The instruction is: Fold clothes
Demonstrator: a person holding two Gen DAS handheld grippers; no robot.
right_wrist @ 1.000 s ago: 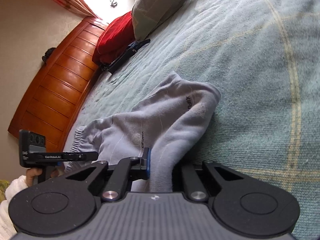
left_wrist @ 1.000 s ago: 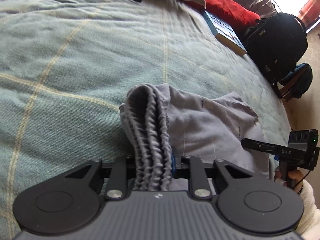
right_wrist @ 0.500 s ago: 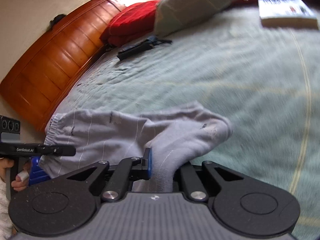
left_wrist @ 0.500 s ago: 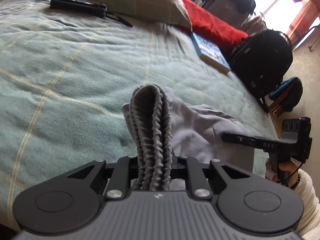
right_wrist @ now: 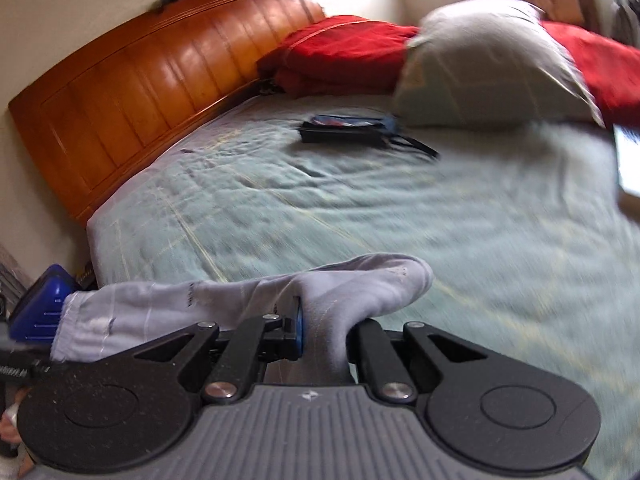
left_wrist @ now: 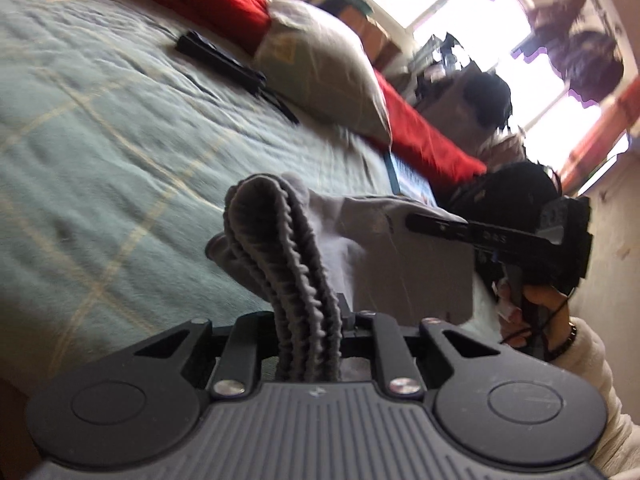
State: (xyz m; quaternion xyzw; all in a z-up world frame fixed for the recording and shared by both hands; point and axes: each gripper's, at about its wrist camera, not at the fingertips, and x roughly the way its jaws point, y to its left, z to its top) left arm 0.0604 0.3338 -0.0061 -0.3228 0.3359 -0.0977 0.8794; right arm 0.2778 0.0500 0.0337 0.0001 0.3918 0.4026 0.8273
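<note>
A grey pair of sweatpants (left_wrist: 400,248) hangs stretched between my two grippers above the bed. My left gripper (left_wrist: 308,320) is shut on the ribbed elastic waistband (left_wrist: 280,236), which bunches up between its fingers. In the left wrist view my right gripper (left_wrist: 500,236) shows at the right, held by a hand (left_wrist: 536,300) in a white sleeve. My right gripper (right_wrist: 324,328) is shut on the other end of the sweatpants (right_wrist: 360,284), whose folded cloth curls over to the right. At the far left of the right wrist view the left gripper (right_wrist: 16,364) is partly cut off.
The green checked blanket (right_wrist: 400,208) covers the bed below. A wooden headboard (right_wrist: 140,80), red pillows (right_wrist: 340,52) and a grey-green pillow (right_wrist: 488,68) lie at the far end. A black pouch (right_wrist: 344,130) rests on the blanket. A book (left_wrist: 412,184) and a black backpack (left_wrist: 516,188) are at the bed's right edge.
Both grippers have risen and turned, lifting the sweatpants off the blanket. The garment now hangs taut between them; more of the headboard and window shows.
</note>
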